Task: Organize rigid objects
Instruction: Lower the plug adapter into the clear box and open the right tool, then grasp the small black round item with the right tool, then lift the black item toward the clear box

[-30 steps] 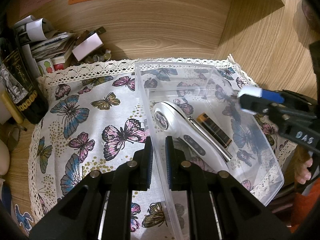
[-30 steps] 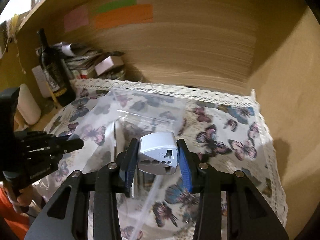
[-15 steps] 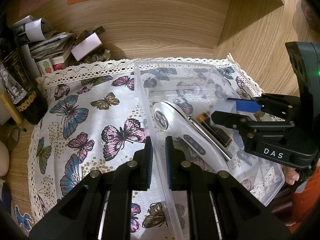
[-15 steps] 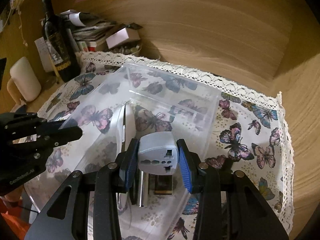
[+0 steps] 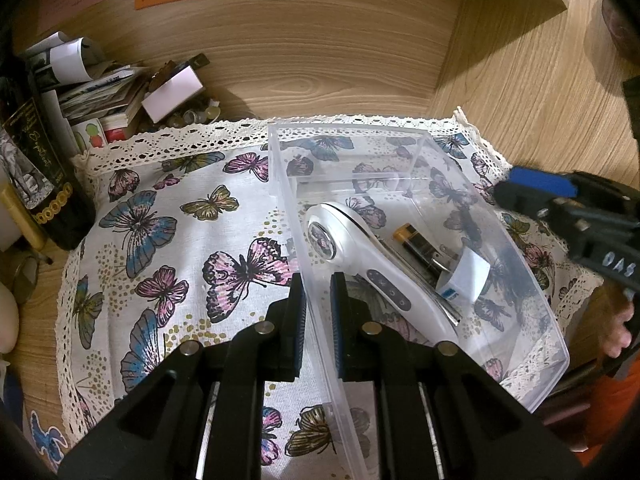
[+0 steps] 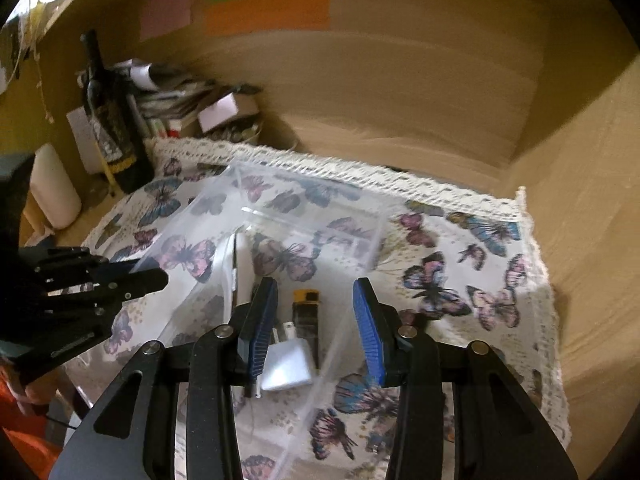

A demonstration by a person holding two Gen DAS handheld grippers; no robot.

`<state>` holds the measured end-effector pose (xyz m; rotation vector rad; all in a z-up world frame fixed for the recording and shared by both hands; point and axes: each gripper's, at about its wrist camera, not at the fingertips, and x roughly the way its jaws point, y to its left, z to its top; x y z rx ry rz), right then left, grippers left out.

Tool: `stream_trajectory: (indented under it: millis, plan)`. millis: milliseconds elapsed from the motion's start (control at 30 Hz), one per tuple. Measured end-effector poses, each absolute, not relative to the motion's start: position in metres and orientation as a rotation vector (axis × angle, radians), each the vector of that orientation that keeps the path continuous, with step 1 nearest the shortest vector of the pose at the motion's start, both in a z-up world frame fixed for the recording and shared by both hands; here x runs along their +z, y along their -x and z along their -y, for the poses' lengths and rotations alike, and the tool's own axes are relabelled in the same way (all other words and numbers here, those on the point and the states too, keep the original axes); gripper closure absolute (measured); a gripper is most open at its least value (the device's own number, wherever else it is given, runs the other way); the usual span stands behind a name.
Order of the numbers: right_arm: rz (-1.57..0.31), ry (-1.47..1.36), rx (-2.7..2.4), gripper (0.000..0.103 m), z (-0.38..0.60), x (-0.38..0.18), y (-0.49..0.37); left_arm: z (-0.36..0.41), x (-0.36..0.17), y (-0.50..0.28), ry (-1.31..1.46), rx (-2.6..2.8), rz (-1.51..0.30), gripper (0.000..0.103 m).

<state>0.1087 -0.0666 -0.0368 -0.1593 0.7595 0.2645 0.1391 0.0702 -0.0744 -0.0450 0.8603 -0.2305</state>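
The right tool [image 6: 314, 330] now stands with its blue pads apart and nothing between them, whereas a moment ago they were clamped on the white plug adapter [image 6: 289, 364]. That adapter now lies loose on the floor of the clear plastic bin [image 5: 404, 130], just below the tool's pads in the right wrist view, prongs pointing toward twelve o'clock. From the left wrist view it sits at about four o'clock of the bin's centre, touching or nearly touching the dark battery [image 5: 416, 242], which lies alongside the white handheld device [image 5: 360, 264]. So the drop has been made, and I judge that one more rigid item is sorted. The left tool [image 5: 316, 300] has not budged: its pads are closed together on the bin's near wall, pinning it in place on the butterfly cloth [image 5: 180, 220] that covers the counter. Out at nine to ten o'clock stand a dark bottle [image 5: 36, 168] and a heap of papers [image 5: 96, 88], well apart from the bin. With the right tool empty, it looks free to fetch whatever else needs sorting, though no further loose item shows on the cloth.
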Motion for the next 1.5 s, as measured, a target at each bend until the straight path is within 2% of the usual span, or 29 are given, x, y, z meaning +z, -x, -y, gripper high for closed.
stream_trajectory:
  millis: [167,400,867,1000,1033,1067,1133,1500]
  plan:
    - [-0.723,0.14,0.173,0.062,0.096,-0.024,-0.095,-0.07,-0.074,-0.139,0.044,-0.23,-0.86,0.093]
    - [-0.729,0.086,0.042,0.062,0.139,-0.025,-0.078,-0.071,-0.074,-0.139,0.044,-0.231,-0.861,0.093]
    - [-0.957,-0.024,0.004,0.062,0.166,-0.104,-0.062,-0.071,-0.074,-0.139,0.038,-0.23,-0.861,0.093]
    - [-0.972,-0.035,0.006,0.062,0.166,-0.114,-0.064,-0.071,-0.074,-0.139,0.038,-0.23,-0.861,0.093]
    - [-0.966,-0.04,0.01,0.065,0.167,-0.114,-0.064,-0.071,-0.074,-0.139,0.038,-0.23,-0.861,0.093]
    - [-0.966,-0.043,0.014,0.075,0.167,-0.113,-0.064,-0.071,-0.074,-0.139,0.037,-0.23,-0.861,0.093]
    - [-0.961,-0.04,0.019,0.082,0.166,-0.111,-0.065,-0.071,-0.074,-0.139,0.037,-0.23,-0.861,0.093]
    - [-0.853,0.002,0.008,0.084,0.161,-0.079,-0.065,-0.072,-0.074,-0.139,0.039,-0.23,-0.861,0.093]
